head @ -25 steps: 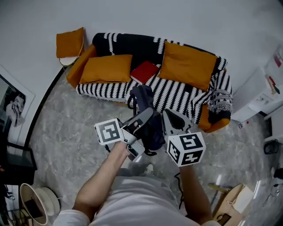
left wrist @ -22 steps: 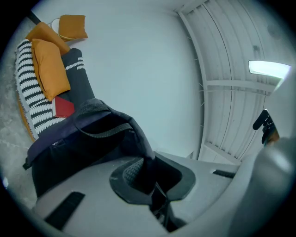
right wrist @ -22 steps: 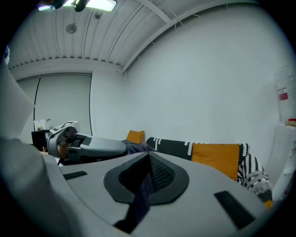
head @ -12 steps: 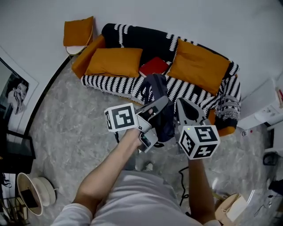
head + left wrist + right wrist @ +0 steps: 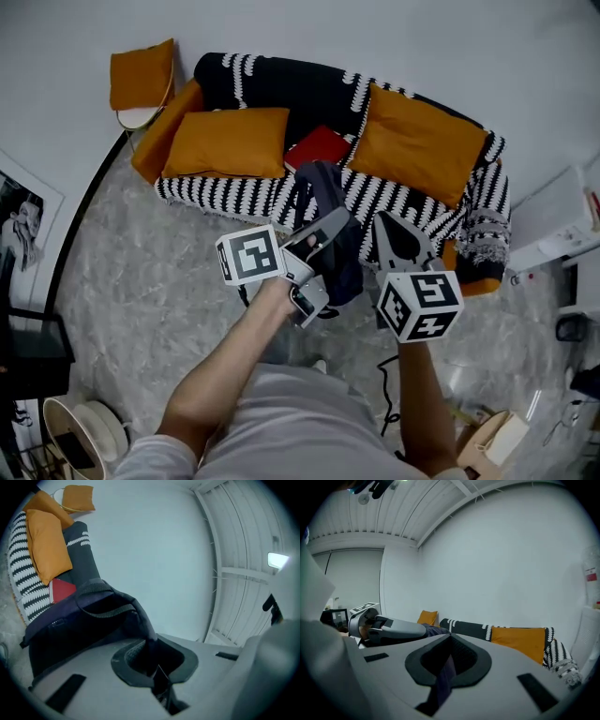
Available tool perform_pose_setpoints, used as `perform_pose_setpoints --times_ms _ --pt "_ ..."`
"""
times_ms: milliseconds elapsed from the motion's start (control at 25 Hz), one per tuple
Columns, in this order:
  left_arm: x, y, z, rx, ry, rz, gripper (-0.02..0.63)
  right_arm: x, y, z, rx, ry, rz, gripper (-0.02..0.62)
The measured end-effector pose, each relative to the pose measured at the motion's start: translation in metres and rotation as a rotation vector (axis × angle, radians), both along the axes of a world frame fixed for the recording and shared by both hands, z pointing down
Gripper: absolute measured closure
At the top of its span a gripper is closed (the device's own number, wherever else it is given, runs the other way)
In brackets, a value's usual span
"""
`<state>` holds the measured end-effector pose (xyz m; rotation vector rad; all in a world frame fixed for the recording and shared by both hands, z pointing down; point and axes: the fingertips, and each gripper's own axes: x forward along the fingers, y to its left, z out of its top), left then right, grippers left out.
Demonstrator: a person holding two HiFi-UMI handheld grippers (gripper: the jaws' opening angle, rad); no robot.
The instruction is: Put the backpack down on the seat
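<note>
A dark navy backpack [image 5: 325, 192] hangs between my two grippers, over the front edge of the striped sofa seat [image 5: 380, 202]. My left gripper [image 5: 330, 228] points level and is shut on the bag's top fabric; in the left gripper view the backpack [image 5: 79, 630] bulges out to the left of the left gripper [image 5: 151, 660]. My right gripper [image 5: 382, 225] tilts slightly down beside it. In the right gripper view a dark strap [image 5: 446, 674] is pinched in the closed right gripper [image 5: 449, 654]. The bag's lower part is hidden behind the grippers.
On the black-and-white sofa lie two large orange cushions [image 5: 225, 142] [image 5: 422, 145] with a red flat item [image 5: 319, 147] between them. A small orange cushion [image 5: 141, 80] stands at the sofa's left end. A white cabinet [image 5: 553, 220] stands to the right, and a cardboard box [image 5: 492, 445] is on the floor.
Both grippers and the backpack have moved together toward the sofa. The bag's top now overlaps the seat's front edge. Both grips look unchanged.
</note>
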<state>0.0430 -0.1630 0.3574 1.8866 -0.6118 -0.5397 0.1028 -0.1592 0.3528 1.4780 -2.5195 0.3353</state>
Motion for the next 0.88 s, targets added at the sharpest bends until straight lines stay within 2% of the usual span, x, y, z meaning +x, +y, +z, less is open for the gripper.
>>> perform_pose_setpoints --times_ms 560,880 --pt "-0.05 -0.143 0.03 -0.053 -0.005 0.139 0.592 -0.055 -0.133 0.032 -0.078 0.015 0.114 0.595" --pt "-0.056 -0.213 0.043 -0.051 -0.007 0.24 0.591 -0.061 -0.188 0.046 -0.099 0.009 0.194 0.595"
